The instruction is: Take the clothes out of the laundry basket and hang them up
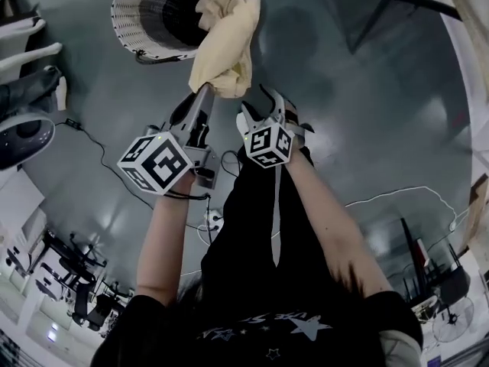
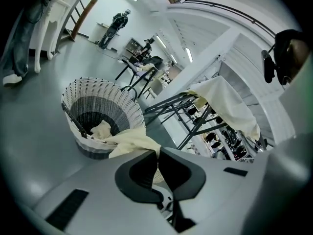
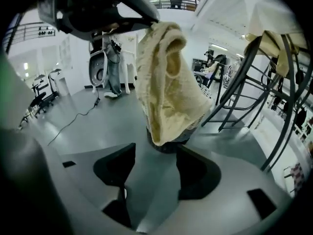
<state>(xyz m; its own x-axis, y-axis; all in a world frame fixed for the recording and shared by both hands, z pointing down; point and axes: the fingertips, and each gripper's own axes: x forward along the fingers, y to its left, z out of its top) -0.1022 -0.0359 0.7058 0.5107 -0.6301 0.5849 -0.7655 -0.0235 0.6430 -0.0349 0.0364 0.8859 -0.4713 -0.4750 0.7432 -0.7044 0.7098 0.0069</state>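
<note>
A cream garment [image 1: 225, 40] hangs over the rim of the white wicker laundry basket [image 1: 141, 21], lifted partly out of it. My left gripper [image 1: 205, 90] is shut on the garment's lower edge; in the left gripper view the cream garment [image 2: 132, 141] is pinched between the closed jaws of the left gripper [image 2: 158, 153]. My right gripper [image 1: 256, 99] is just right of it, open and empty. In the right gripper view the cream garment [image 3: 166, 82] dangles in front of the right gripper [image 3: 155, 155] without touching its pads, and it hides most of the basket [image 3: 168, 143].
A dark folding drying rack [image 2: 195, 116] stands right of the basket with another cream cloth [image 2: 230, 102] draped on it. A cable [image 1: 99, 151] and a power strip [image 1: 212, 220] lie on the grey floor. A person [image 2: 115, 26] stands far off.
</note>
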